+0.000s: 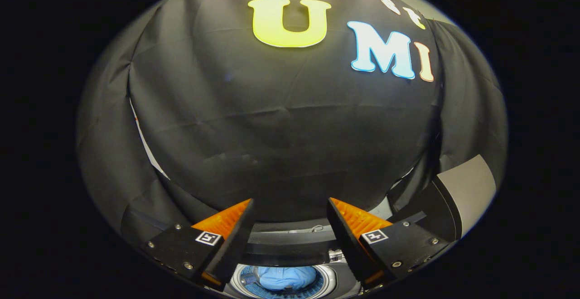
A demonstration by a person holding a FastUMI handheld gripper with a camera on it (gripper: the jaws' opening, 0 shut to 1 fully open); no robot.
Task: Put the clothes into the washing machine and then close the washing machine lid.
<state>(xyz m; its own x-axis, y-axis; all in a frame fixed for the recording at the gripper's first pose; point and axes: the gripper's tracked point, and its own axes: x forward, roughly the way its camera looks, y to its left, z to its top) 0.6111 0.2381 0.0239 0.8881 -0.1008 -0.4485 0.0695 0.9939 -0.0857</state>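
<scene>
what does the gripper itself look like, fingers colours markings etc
The gripper has two wedge-shaped fingers with orange ribbed inner pads and black outer faces. Each sits on a black block fixed with small silver screws and carries a square black-and-white tag. No cables are visible.

- Gripper view rides right behind the black-and-orange two-finger gripper (pixel 290 208), jaws apart, aimed at the black cloth booth wall (pixel 281 122).
- It sits close above the round white washing machine drum (pixel 283 281), which lies below the fingers.
</scene>
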